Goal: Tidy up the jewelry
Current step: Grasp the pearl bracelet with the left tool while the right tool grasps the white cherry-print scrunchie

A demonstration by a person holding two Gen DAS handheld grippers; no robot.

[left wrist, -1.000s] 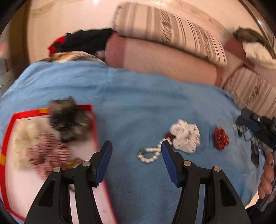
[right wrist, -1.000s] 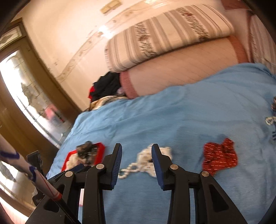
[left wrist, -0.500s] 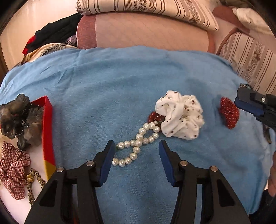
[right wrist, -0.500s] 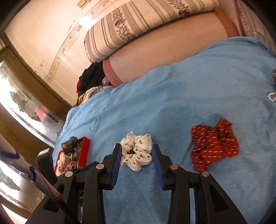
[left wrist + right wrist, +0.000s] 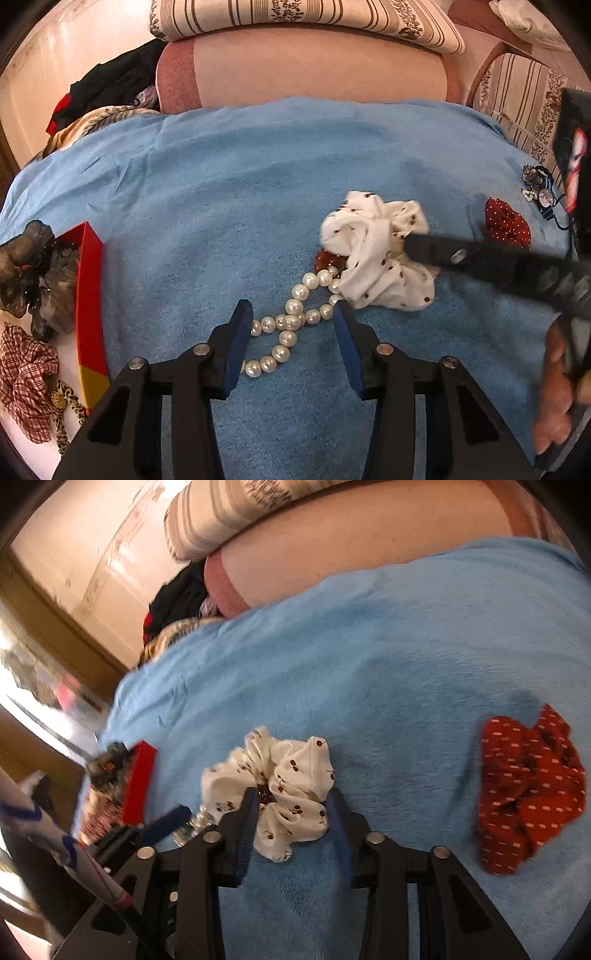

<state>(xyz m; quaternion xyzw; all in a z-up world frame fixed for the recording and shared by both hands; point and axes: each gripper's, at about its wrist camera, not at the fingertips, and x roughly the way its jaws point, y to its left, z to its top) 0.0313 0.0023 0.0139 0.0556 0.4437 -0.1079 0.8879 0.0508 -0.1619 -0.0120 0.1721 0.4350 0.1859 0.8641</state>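
Observation:
A pearl necklace (image 5: pixel 291 321) lies on the blue blanket (image 5: pixel 229 206), its loops between the open jaws of my left gripper (image 5: pixel 291 314). A white cherry-print scrunchie (image 5: pixel 373 254) lies just right of it, over a dark red beaded piece (image 5: pixel 327 258). My right gripper (image 5: pixel 293 797) is open with its jaws around the near part of the white scrunchie (image 5: pixel 284 786); its finger (image 5: pixel 443 253) crosses the scrunchie in the left wrist view. A red dotted scrunchie (image 5: pixel 528 794) lies to the right.
A red-edged tray (image 5: pixel 88 295) at the left holds a dark scrunchie (image 5: pixel 33 273), a checked scrunchie (image 5: pixel 26 380) and a gold chain (image 5: pixel 61 402). Small trinkets (image 5: pixel 539 188) lie at the far right. Striped cushions (image 5: pixel 295 22) and clothes (image 5: pixel 110 85) lie behind.
Both grippers have moved forward and down. The left now brackets the pearls. The right has reached the white scrunchie, which now sits between its jaws.

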